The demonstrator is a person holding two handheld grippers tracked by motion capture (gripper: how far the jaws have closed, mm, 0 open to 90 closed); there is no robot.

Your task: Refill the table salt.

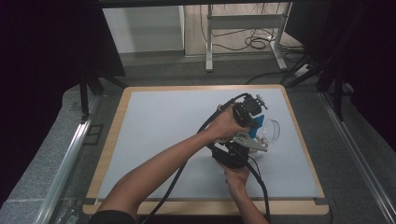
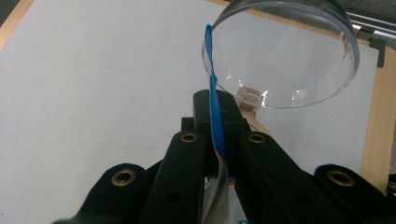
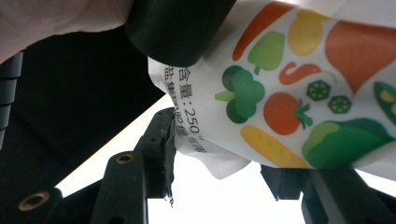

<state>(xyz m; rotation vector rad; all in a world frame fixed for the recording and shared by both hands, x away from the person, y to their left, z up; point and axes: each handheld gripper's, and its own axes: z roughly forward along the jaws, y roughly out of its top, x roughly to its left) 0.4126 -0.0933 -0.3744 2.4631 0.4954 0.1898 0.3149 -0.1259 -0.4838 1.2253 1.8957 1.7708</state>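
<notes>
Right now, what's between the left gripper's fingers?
In the left gripper view, a thin blue edge of the pouch runs up between the left gripper's closed fingers, pinched there. Just beyond it stands a clear round dish.

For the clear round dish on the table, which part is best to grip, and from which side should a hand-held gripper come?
Probably the clear round dish is best taken by its thin raised rim, one jaw inside and one outside, coming from above on the side facing the left hand-held gripper. The dish is wide, so the jaws would likely not span it. That gripper is now shut on a blue-edged pouch, so it must first be free.
</notes>
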